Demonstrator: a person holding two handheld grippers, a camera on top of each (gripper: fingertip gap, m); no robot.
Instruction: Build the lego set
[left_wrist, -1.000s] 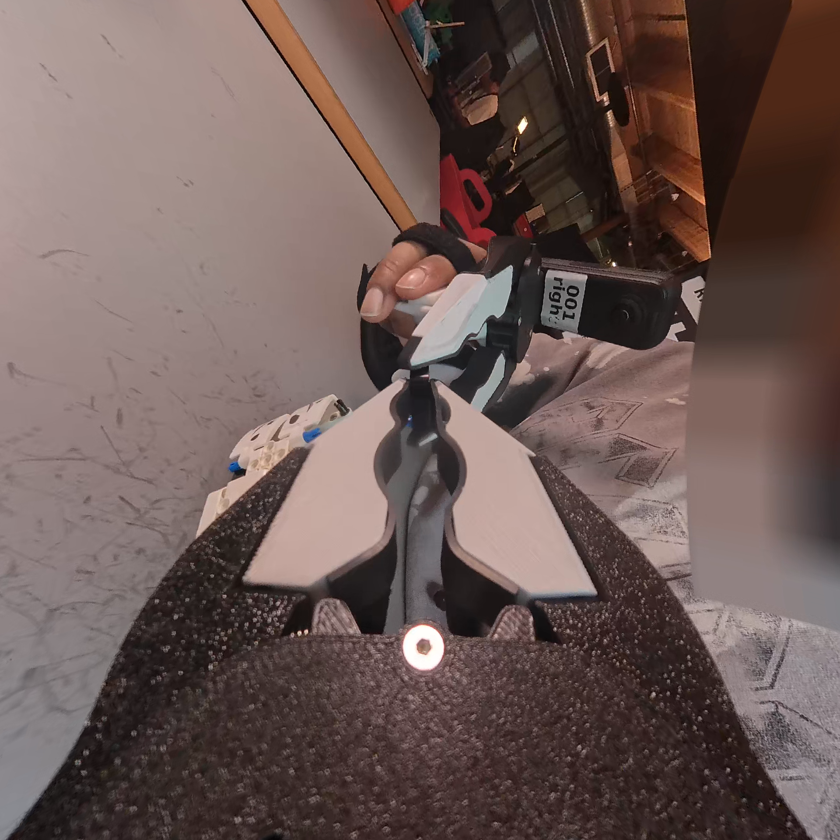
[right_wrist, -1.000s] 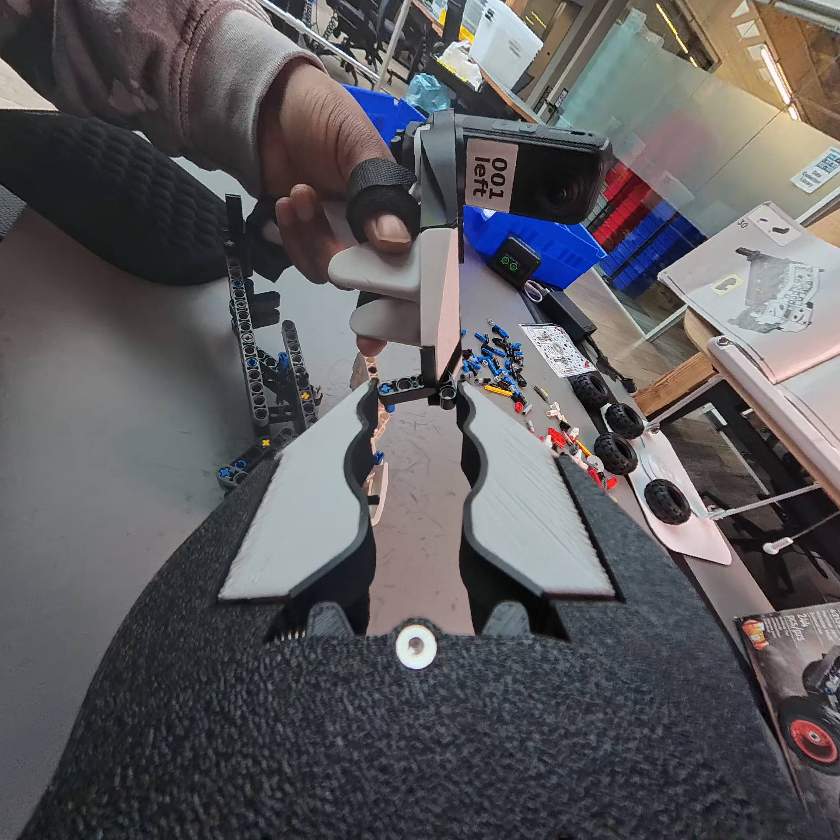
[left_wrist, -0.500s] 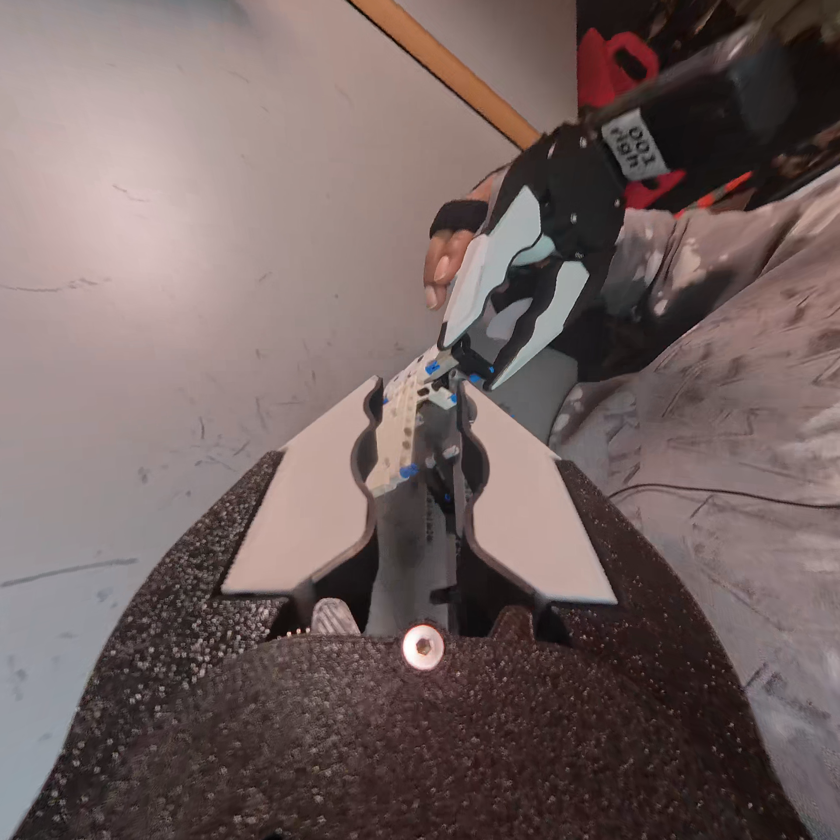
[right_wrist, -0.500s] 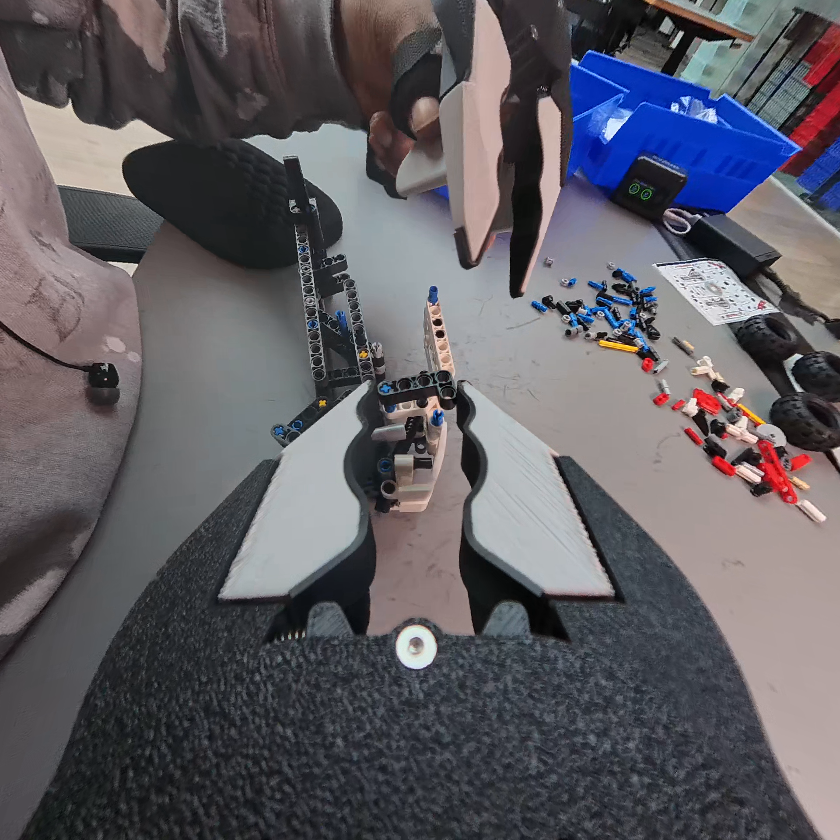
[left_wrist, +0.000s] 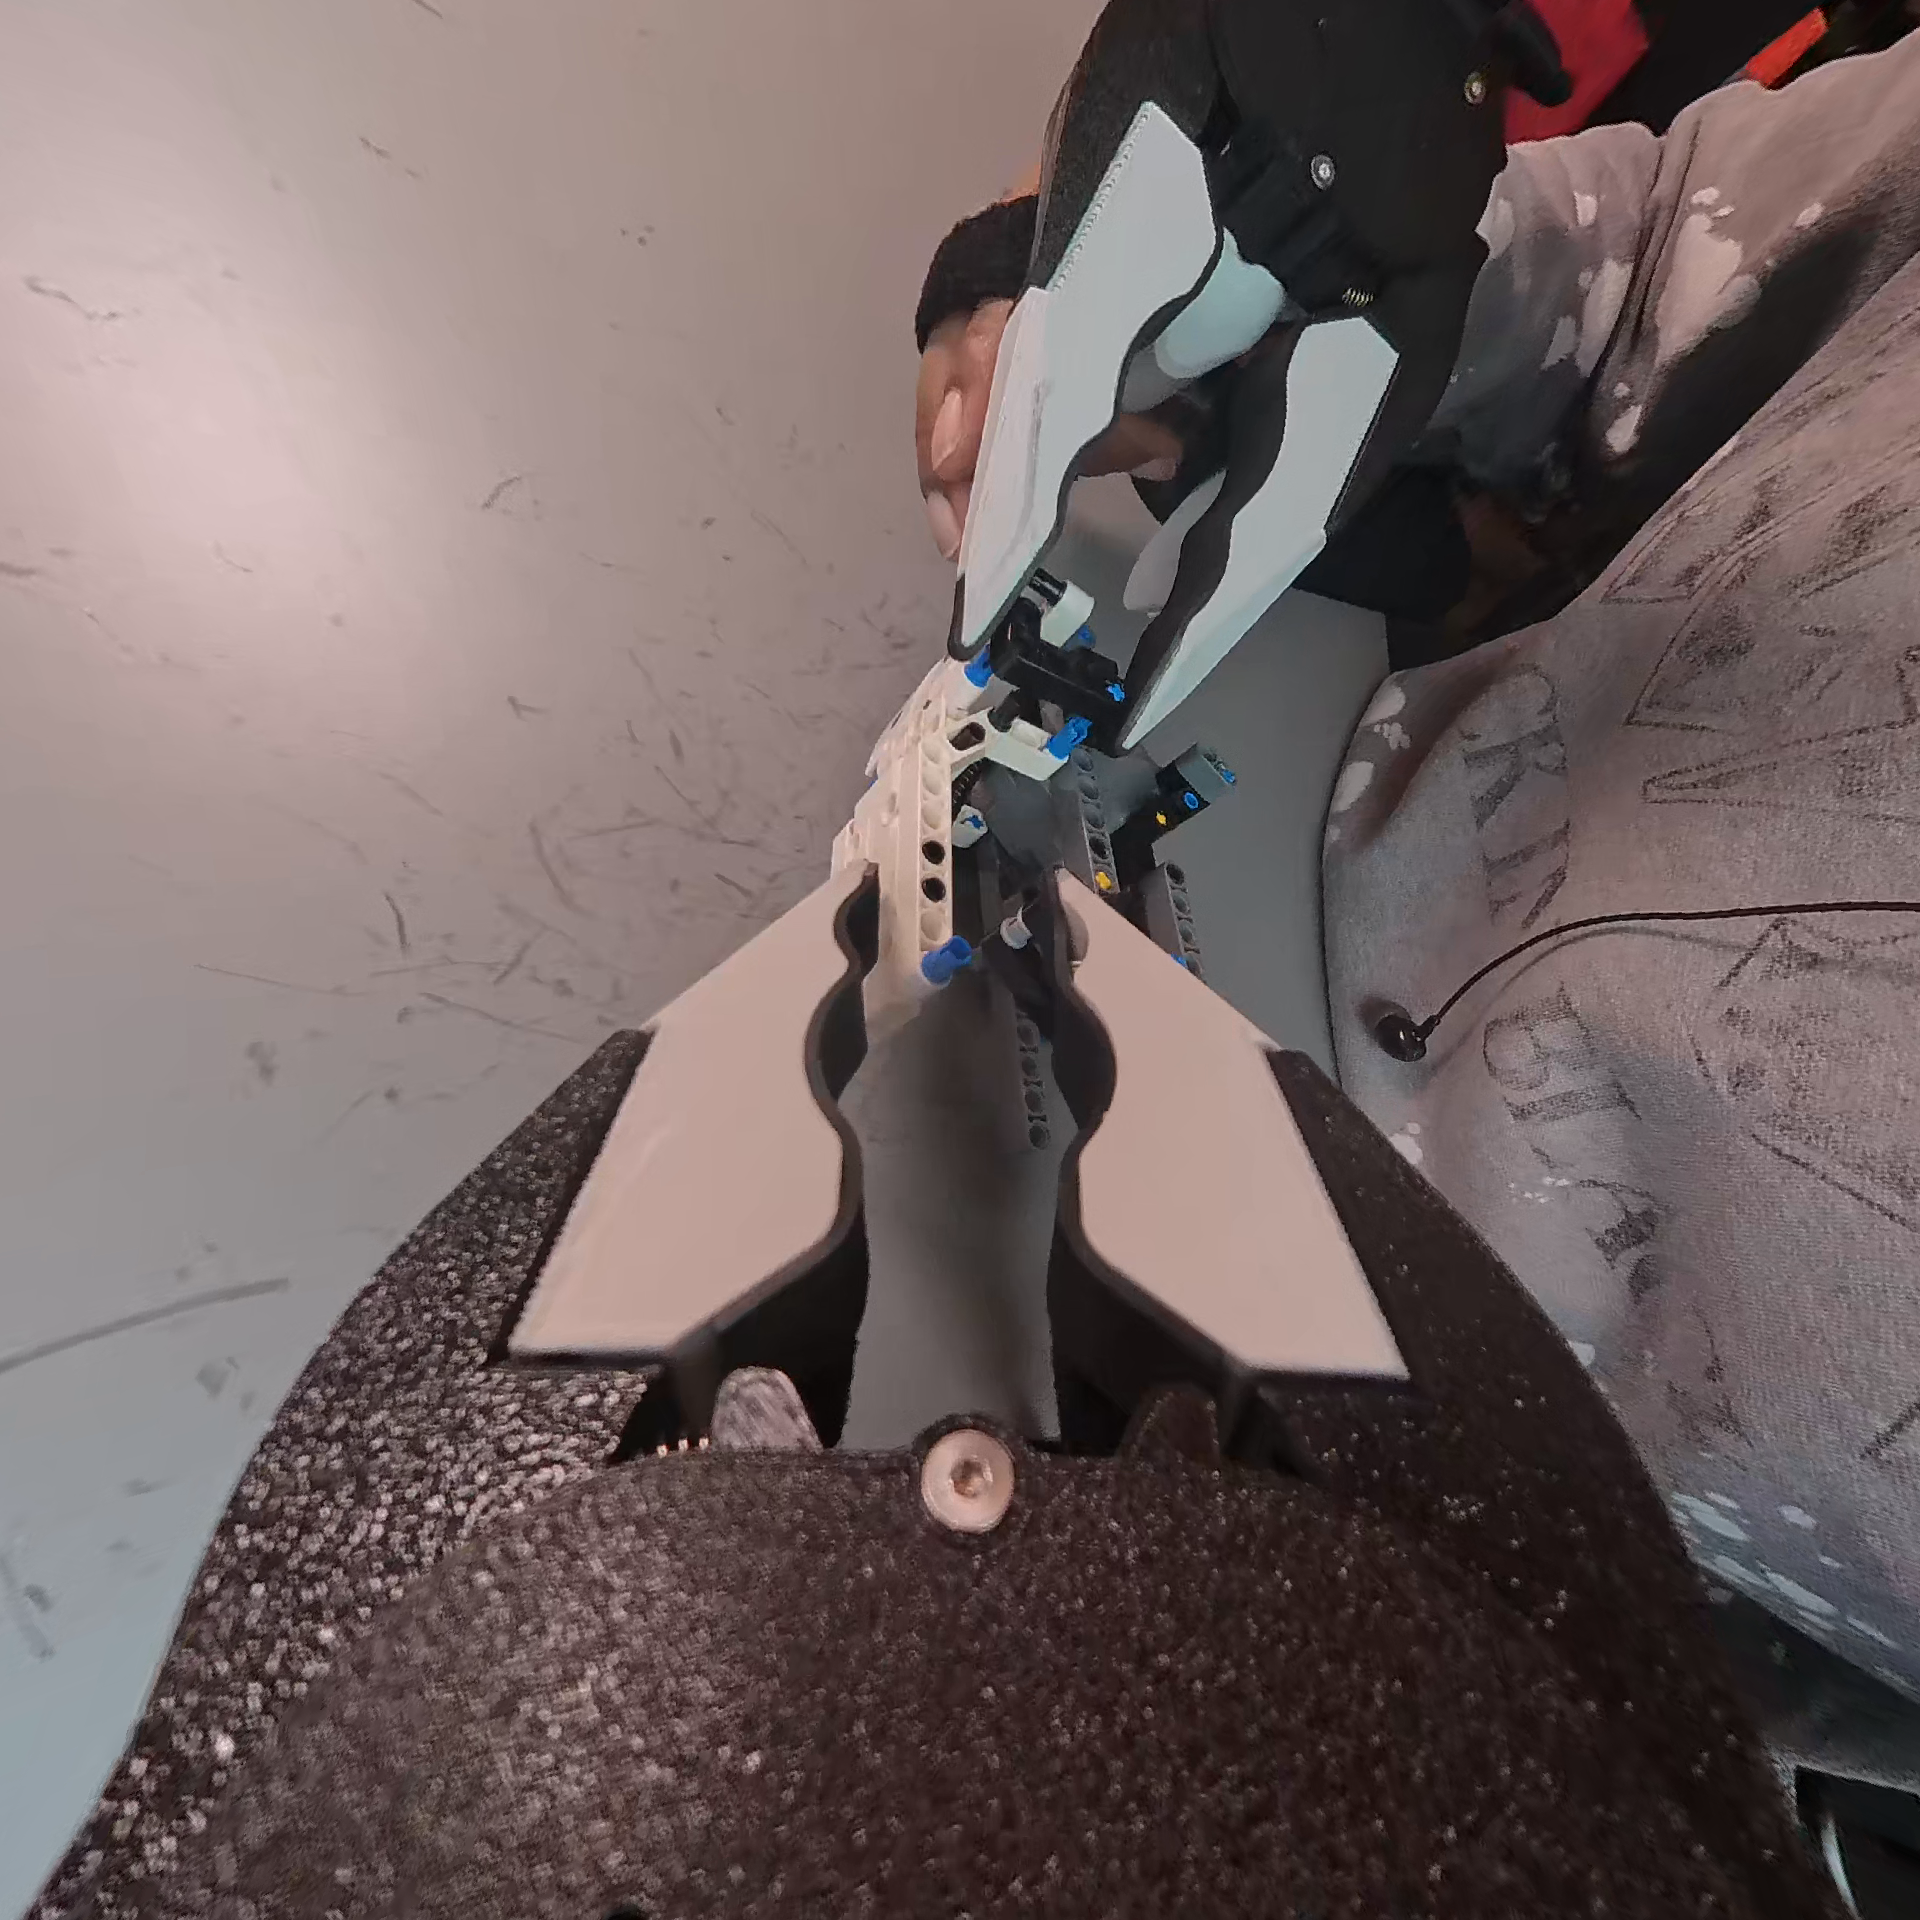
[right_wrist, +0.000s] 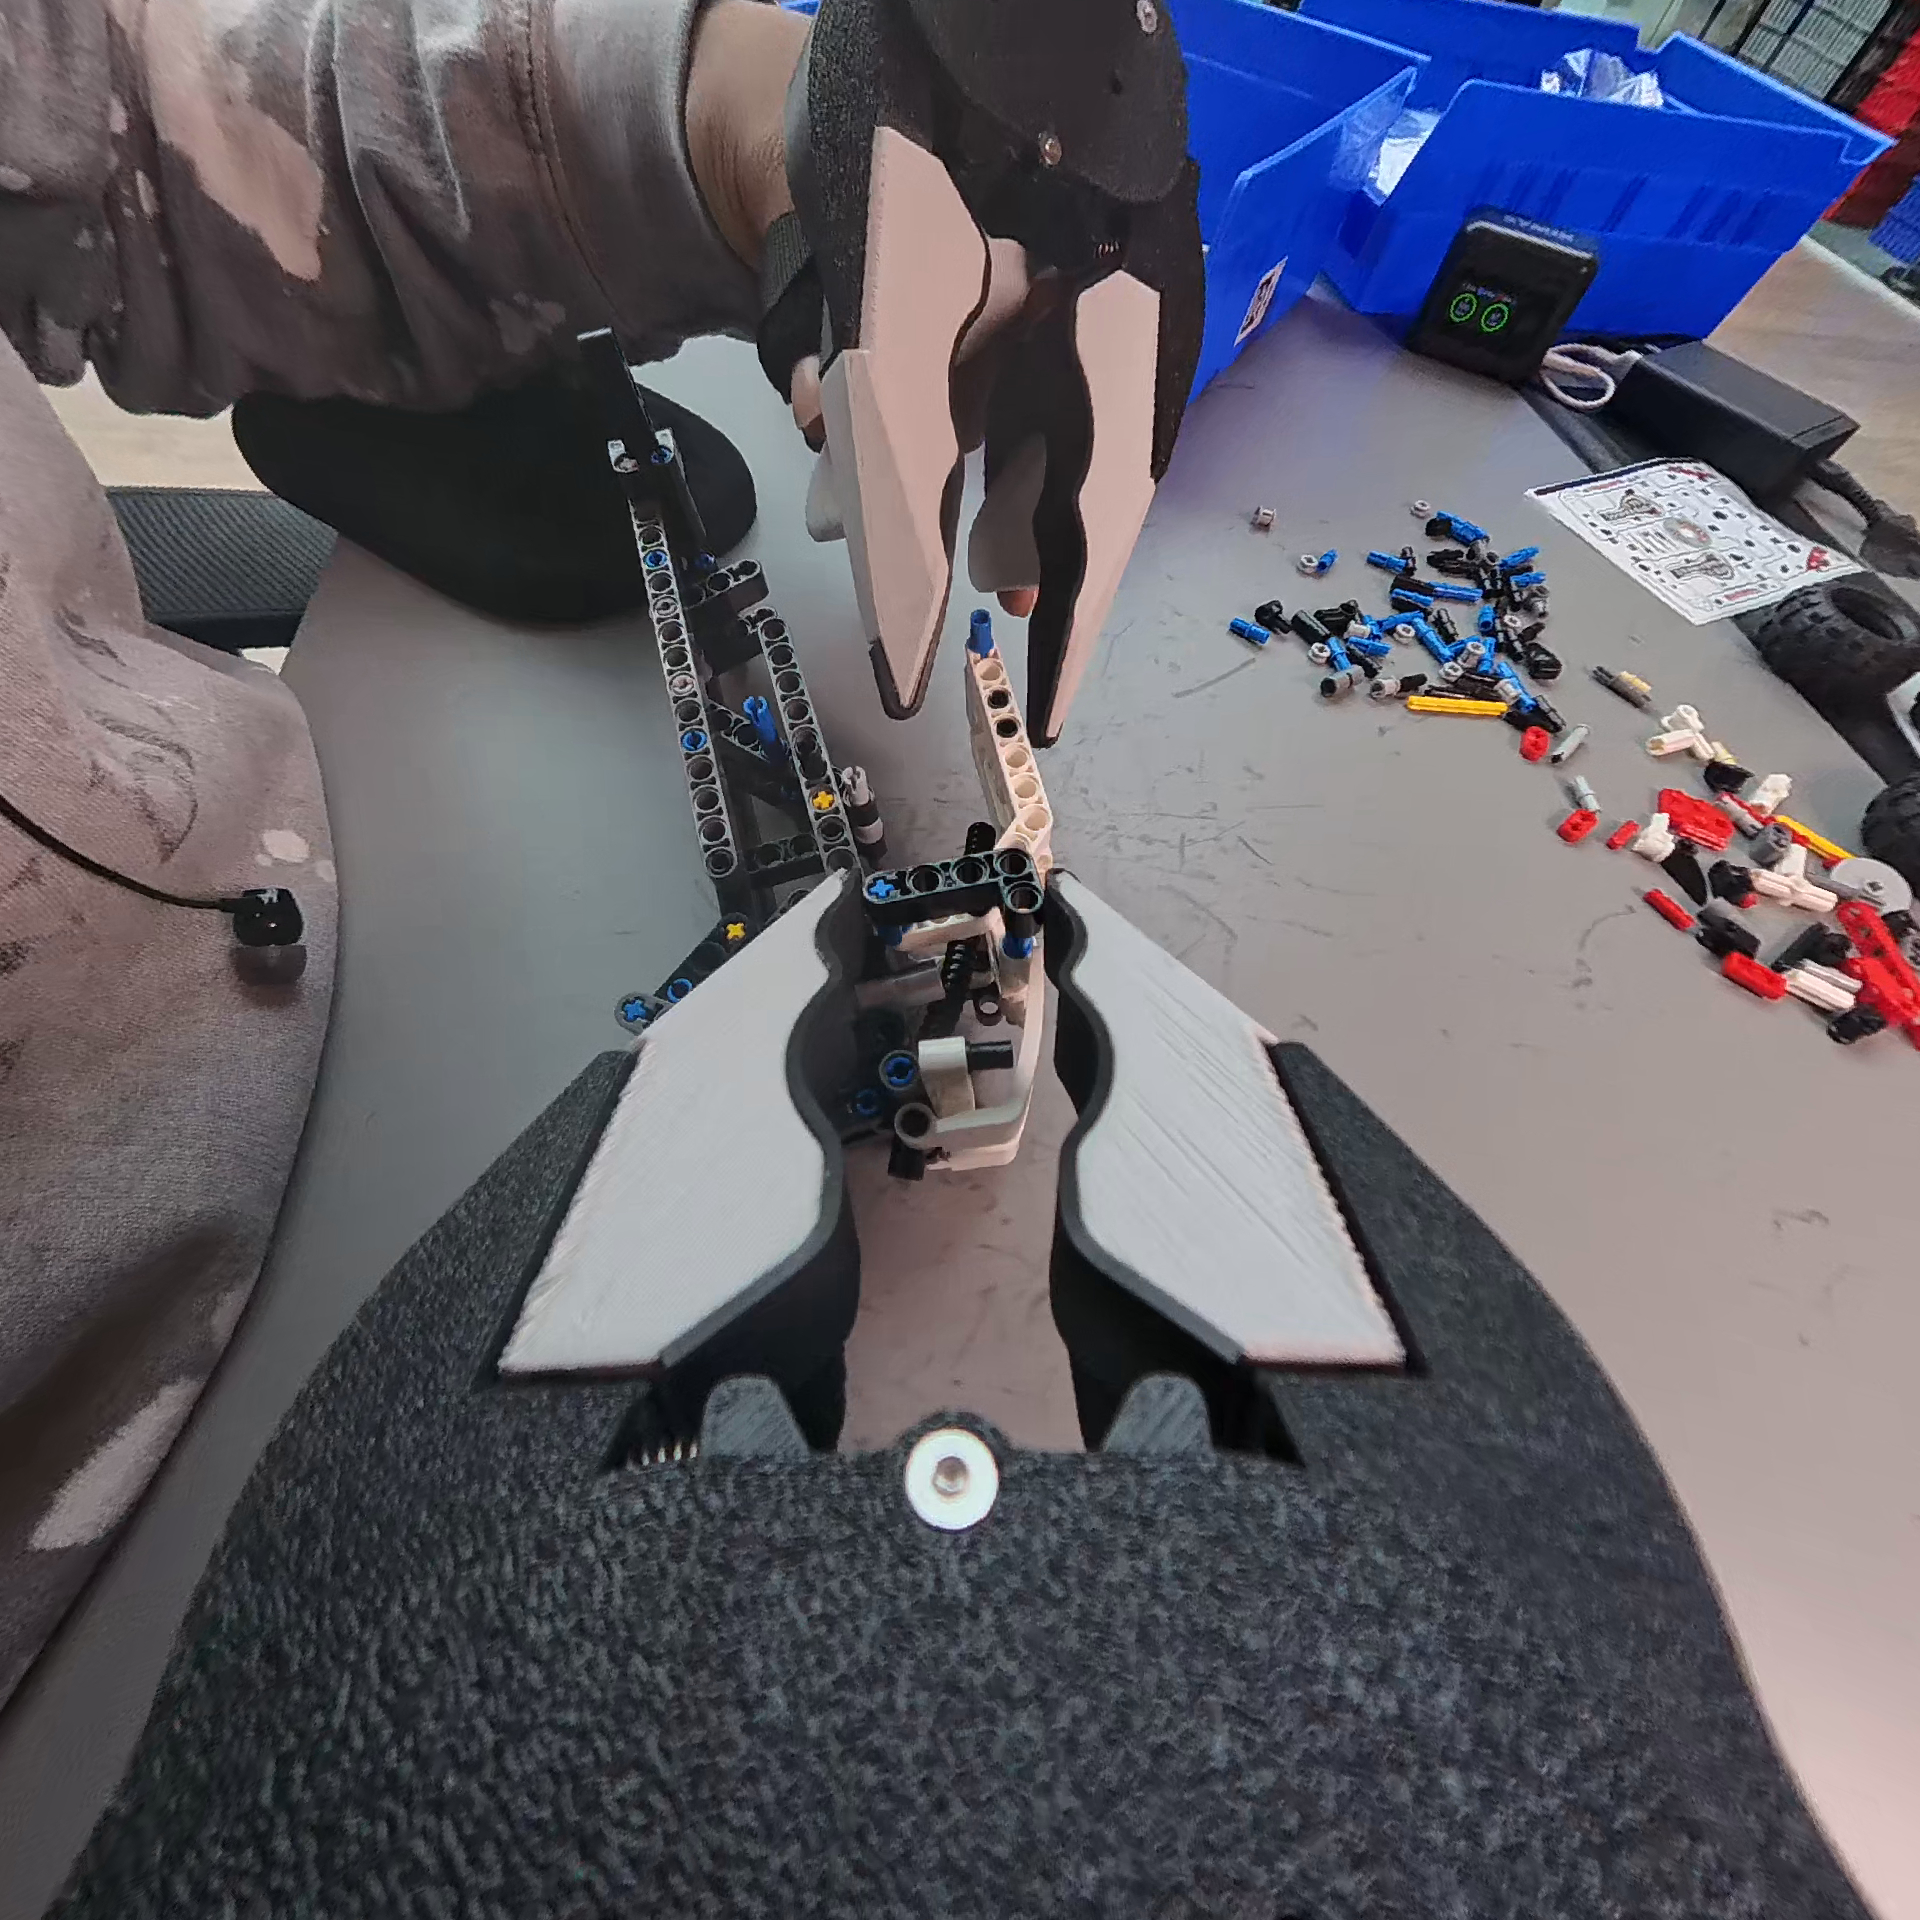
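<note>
My right gripper is shut on a short black angled beam, held against the top of a white lego assembly that stands on the grey table. My left gripper is open. Its tips sit either side of the far end of the assembly's long white beam, which leans against one finger. From the right wrist view the left gripper hangs tip-down over that beam end. From the left wrist view the right gripper pinches the black beam.
A black and grey frame of long beams lies left of the assembly. Loose blue and black pins, red and white parts and tyres lie to the right. Blue bins stand behind. A person's grey sweatshirt borders the left. The grippers' ends are close to 5 centimetres from one another.
The black beam went from my left gripper to my right gripper, which carried it down onto the white assembly. My left gripper opened and came down around the white beam's end.
</note>
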